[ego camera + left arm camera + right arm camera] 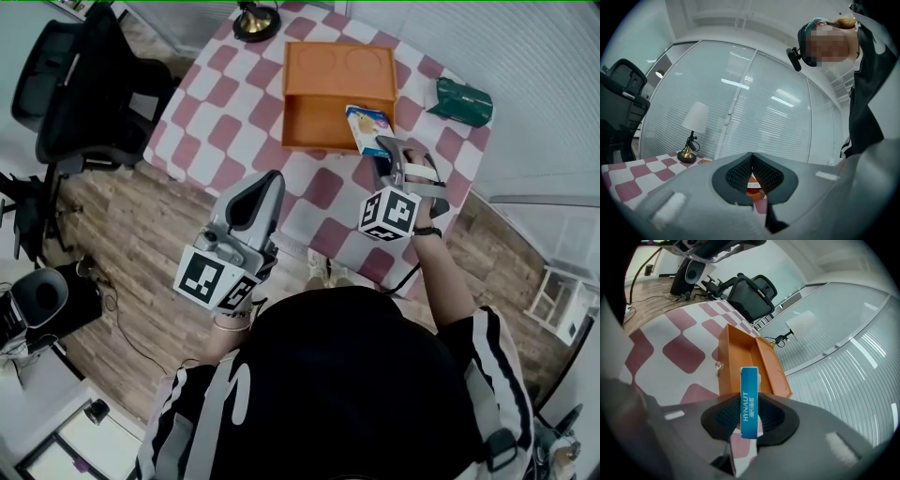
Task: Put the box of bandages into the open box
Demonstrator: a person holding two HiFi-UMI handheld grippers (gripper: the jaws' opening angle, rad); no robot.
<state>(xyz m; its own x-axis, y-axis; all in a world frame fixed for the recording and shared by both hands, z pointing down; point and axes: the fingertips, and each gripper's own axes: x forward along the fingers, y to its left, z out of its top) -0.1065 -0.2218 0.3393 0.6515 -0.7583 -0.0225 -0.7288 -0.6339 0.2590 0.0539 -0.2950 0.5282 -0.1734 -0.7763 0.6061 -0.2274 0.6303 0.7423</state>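
1. The right gripper (pixel 750 420) has its jaws narrowed onto the blue box of bandages (pixel 750 399), which it grips edge-on.
2. The box of bandages is held at the near right corner of the open orange box (pixel 314 117), which stands on the checkered counter (pixel 234 103).
3. The left gripper (pixel 752 164) has its jaws pressed together with nothing between them. It is by the counter's near edge, to the left.
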